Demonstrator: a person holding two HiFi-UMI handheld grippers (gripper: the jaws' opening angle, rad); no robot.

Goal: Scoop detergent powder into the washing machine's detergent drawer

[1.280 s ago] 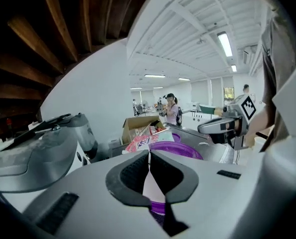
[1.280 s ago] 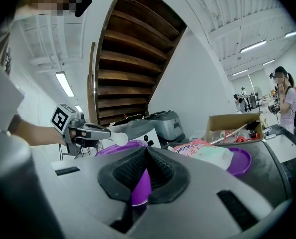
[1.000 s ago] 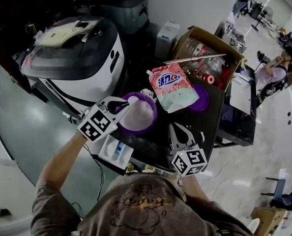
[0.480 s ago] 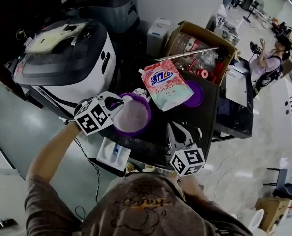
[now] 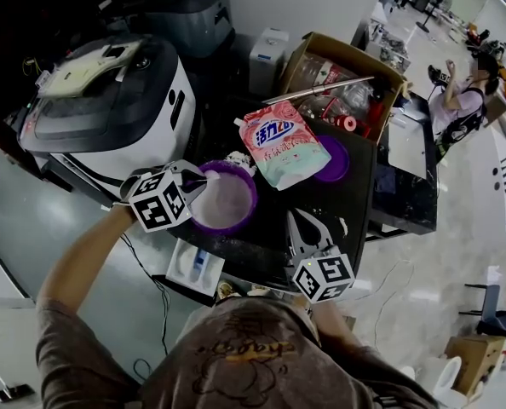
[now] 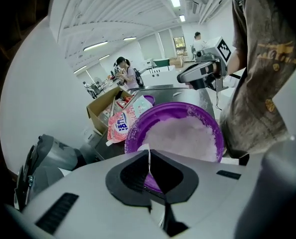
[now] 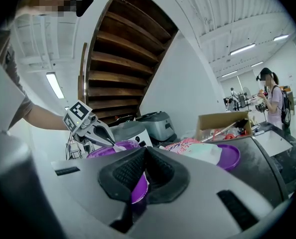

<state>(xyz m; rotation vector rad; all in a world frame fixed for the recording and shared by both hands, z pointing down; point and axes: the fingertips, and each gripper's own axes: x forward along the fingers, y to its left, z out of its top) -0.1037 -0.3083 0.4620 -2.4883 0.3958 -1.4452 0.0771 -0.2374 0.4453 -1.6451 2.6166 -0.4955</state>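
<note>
A purple bowl [image 5: 255, 199] of white detergent powder [image 5: 226, 201] stands on the dark table. My left gripper [image 5: 200, 180] sits at the bowl's left rim, shut on a thin white scoop [image 6: 149, 156] whose tip reaches over the powder. The right gripper view shows that scoop [image 7: 117, 146] just above the bowl's rim [image 7: 100, 152]. My right gripper [image 5: 297, 220] rests on the table right of the bowl, apart from it, jaws shut on nothing. A white drawer with a blue insert [image 5: 195, 265] lies below the table's left front. The washing machine [image 5: 108, 100] stands at the left.
A pink and white detergent bag [image 5: 283, 143] lies behind the bowl, partly over a purple lid [image 5: 340, 162]. An open cardboard box [image 5: 342, 79] of bottles stands at the back. A person [image 5: 457, 100] stands far right. A grey appliance [image 5: 185, 11] sits behind the washer.
The head view has shifted a little. My left gripper stays at the bowl's left rim with the scoop; my right gripper has not moved on the table.
</note>
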